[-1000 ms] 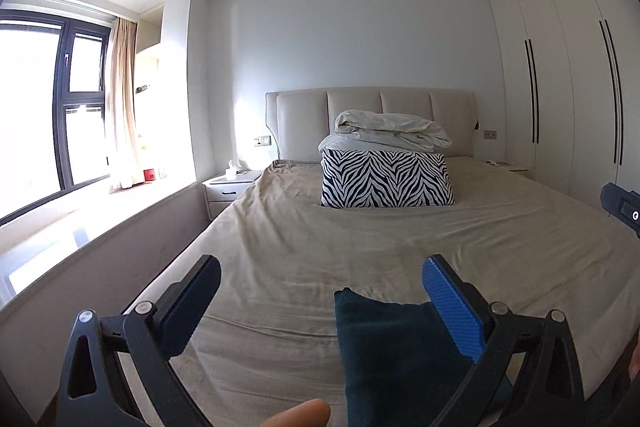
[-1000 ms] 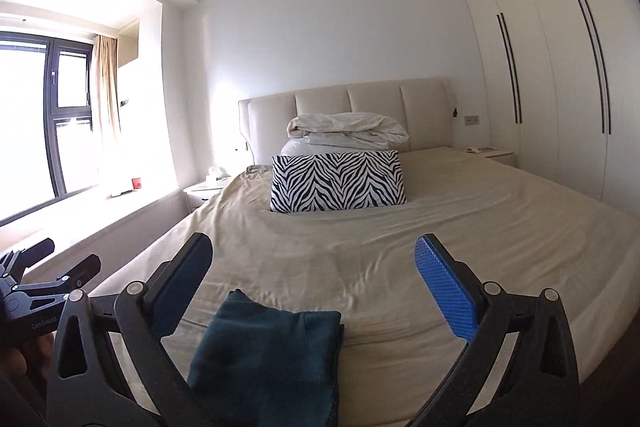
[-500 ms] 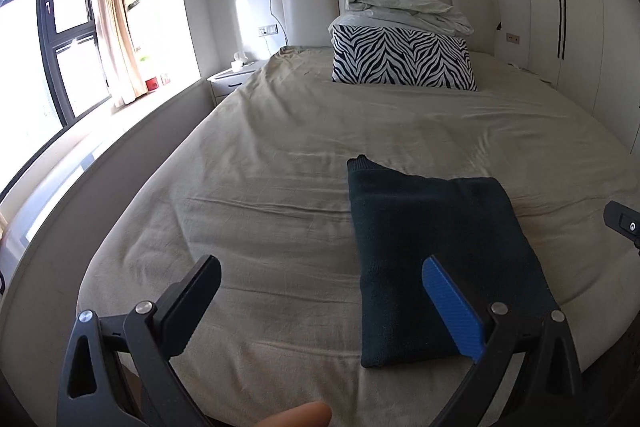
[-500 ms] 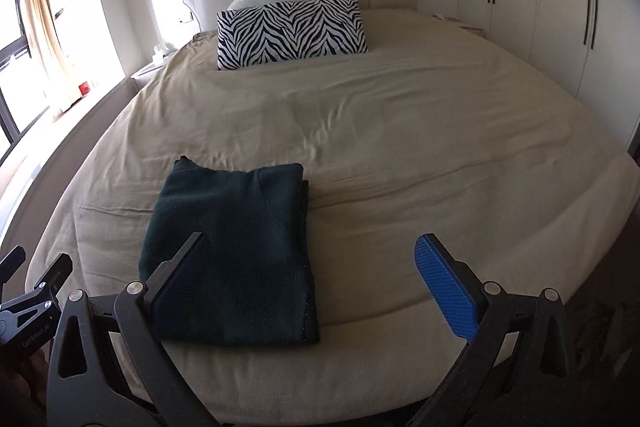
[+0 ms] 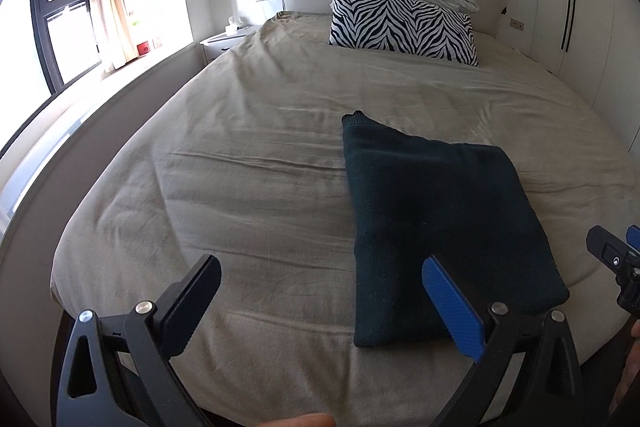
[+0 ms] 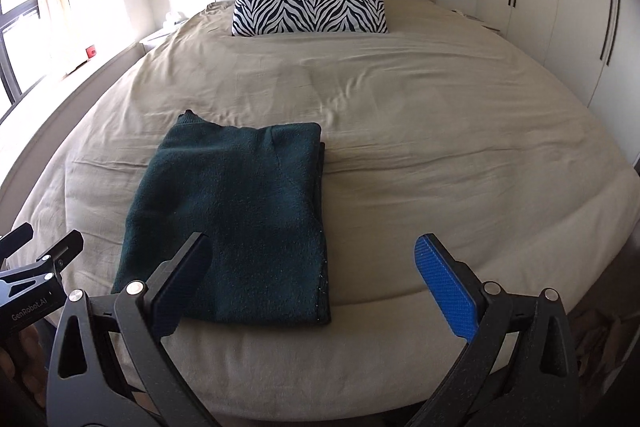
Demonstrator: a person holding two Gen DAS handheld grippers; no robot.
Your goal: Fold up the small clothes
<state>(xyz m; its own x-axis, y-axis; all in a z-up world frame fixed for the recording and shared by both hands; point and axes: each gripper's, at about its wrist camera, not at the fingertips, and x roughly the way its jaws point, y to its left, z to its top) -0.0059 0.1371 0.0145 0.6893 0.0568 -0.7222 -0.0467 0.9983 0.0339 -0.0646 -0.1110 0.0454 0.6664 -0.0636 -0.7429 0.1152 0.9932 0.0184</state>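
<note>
Both jaws wide apart above folded green garment (image 6: 240, 211) on bed (image 6: 420, 131).

Each gripper, left (image 5: 320, 301) and right (image 6: 316, 277), comprises black angular arms with silver screws, one black finger and one blue ribbed pad (image 6: 446, 285).

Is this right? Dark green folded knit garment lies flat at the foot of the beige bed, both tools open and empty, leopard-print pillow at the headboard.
One error: the pillow is a black-and-white zebra-striped pillow, not leopard, as the right wrist view shows. The rest holds: dark green folded knit garment flat on the beige bed, left tool and right tool open, empty.
</note>
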